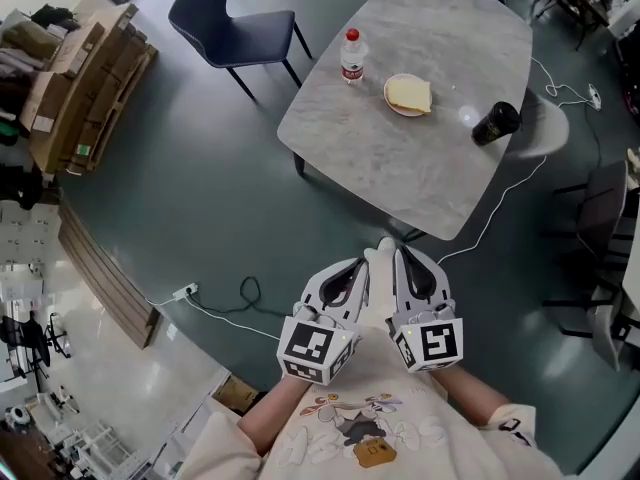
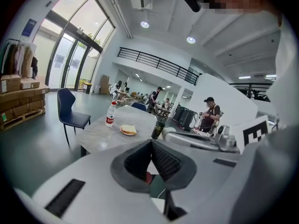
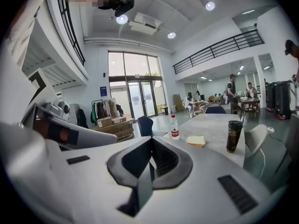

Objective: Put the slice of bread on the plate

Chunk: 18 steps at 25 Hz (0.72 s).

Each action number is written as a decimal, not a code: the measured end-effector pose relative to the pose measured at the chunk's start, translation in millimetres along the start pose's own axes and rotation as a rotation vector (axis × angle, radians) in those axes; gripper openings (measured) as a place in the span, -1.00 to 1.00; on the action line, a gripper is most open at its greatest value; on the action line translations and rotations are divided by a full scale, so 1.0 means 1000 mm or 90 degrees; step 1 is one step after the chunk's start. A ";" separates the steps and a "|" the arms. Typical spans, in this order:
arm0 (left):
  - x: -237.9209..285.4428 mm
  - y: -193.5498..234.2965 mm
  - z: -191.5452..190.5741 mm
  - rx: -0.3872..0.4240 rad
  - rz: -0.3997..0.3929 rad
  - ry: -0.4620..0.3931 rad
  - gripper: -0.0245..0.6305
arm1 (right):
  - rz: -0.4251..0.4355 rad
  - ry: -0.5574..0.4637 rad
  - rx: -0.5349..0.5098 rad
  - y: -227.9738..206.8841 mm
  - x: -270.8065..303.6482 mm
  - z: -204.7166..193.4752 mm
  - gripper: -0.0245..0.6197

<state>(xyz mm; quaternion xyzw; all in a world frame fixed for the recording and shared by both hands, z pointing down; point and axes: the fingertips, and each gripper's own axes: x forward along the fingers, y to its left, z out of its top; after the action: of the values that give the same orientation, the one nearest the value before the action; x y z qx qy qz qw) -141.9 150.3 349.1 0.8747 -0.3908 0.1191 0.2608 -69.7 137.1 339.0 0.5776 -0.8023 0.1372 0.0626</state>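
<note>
- Head view looks steeply down on a pale stone-patterned tabletop (image 1: pixel 400 163), and the white plate (image 1: pixel 389 93) sits near its middle.
- On the plate lies the slice of bread (image 1: pixel 411 94). It covers most of the plate, and one corner reaches past the rim on the side toward the cup.
- A water bottle (image 1: pixel 352 57) with a red cap stands upright just left of the plate and apart from it.
- A dark cup (image 1: pixel 496 123) stands right of the plate, near the tabletop's edge.
- A dark blue chair (image 1: pixel 232 26) stands on the floor (image 1: pixel 200 188), well left of the plate and beyond the bottle.
- The left tongs (image 1: pixel 372 264) are held close to the person's body, well short of the plate and off the tabletop. Their jaws are pressed together with nothing between them.
- The right tongs (image 1: pixel 398 264) are just beside the left pair, equally far from the plate. Their jaws also meet at the tips and hold nothing.
- Both gripper views show the plate and bread far ahead, beyond the closed jaws.
</note>
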 end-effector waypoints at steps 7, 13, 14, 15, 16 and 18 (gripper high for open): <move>-0.008 -0.038 -0.027 0.039 -0.010 0.010 -0.90 | -0.058 -0.001 0.022 -0.027 -0.050 -0.011 -0.90; -0.002 -0.051 -0.027 0.030 0.007 -0.012 -0.89 | -0.055 0.020 0.023 -0.031 -0.073 -0.017 -0.90; -0.001 -0.055 -0.027 0.029 0.009 -0.014 -0.89 | -0.053 0.017 0.019 -0.033 -0.078 -0.016 -0.90; 0.001 -0.061 -0.028 0.030 0.010 -0.016 -0.89 | -0.053 0.015 0.018 -0.036 -0.083 -0.015 -0.90; 0.004 -0.069 -0.030 0.034 0.011 -0.017 -0.89 | -0.054 0.015 0.017 -0.042 -0.090 -0.015 -0.90; 0.013 -0.092 -0.036 0.051 0.008 -0.016 -0.89 | -0.058 0.017 0.015 -0.057 -0.105 -0.016 -0.90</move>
<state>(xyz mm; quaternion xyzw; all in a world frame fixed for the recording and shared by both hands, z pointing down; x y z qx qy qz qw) -64.7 212.9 351.6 0.8836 -0.3943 0.1250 0.2196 17.6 220.1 335.6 0.6124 -0.7726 0.1515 0.0723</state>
